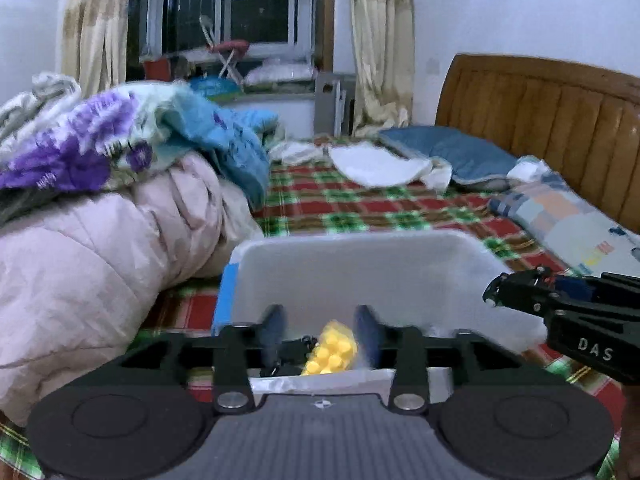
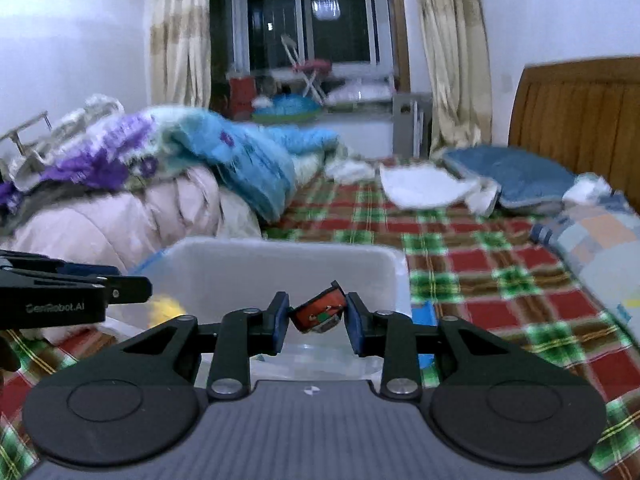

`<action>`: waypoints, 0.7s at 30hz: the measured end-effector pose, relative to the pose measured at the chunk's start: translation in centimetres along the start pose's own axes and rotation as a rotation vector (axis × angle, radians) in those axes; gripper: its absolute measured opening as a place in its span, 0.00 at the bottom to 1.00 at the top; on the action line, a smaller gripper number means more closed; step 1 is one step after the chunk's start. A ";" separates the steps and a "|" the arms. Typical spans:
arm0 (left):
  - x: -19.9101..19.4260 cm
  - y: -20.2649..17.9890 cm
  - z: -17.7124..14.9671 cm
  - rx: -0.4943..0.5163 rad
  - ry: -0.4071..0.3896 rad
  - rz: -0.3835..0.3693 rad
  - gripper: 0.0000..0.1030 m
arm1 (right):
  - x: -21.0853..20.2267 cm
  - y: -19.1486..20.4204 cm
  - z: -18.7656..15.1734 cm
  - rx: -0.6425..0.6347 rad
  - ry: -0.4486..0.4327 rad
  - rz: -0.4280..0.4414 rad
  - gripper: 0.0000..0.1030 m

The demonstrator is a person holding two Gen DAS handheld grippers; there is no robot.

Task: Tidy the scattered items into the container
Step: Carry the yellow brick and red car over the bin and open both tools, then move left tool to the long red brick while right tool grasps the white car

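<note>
A white plastic container sits on the plaid bed; it also shows in the right wrist view. My left gripper is open over its near rim, with a yellow bumpy toy and a dark item lying in the container between the fingers. The yellow toy shows blurred in the right wrist view. My right gripper is shut on a small orange-red toy, held tilted above the container's near right part. The right gripper also shows in the left wrist view at the right.
A pile of pink, purple and blue quilts lies left of the container. Pillows and a white cloth lie further back by the wooden headboard. The plaid sheet spreads to the right.
</note>
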State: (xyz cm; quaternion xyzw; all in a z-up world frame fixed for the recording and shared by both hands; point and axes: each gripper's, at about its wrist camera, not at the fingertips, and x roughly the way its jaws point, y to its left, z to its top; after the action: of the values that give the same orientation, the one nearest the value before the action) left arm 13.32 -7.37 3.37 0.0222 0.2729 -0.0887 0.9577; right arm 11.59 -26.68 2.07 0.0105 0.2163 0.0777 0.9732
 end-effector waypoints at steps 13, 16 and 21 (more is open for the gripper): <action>-3.9 2.2 -5.3 0.013 -0.065 -0.009 0.60 | -3.8 0.2 -2.5 -0.052 -0.048 0.003 0.74; -5.9 2.6 -8.9 0.030 -0.054 -0.015 0.60 | -7.0 0.7 -5.6 -0.058 -0.031 0.031 0.77; -6.5 2.5 -14.9 0.039 0.037 -0.012 0.60 | -9.9 2.4 -13.0 -0.048 0.112 0.059 0.77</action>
State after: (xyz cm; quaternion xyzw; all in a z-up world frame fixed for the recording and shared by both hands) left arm 0.65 -2.56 -5.91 0.0407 0.2891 -0.0993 0.9513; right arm -3.13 -26.07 -5.48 -0.0109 0.2682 0.1120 0.9568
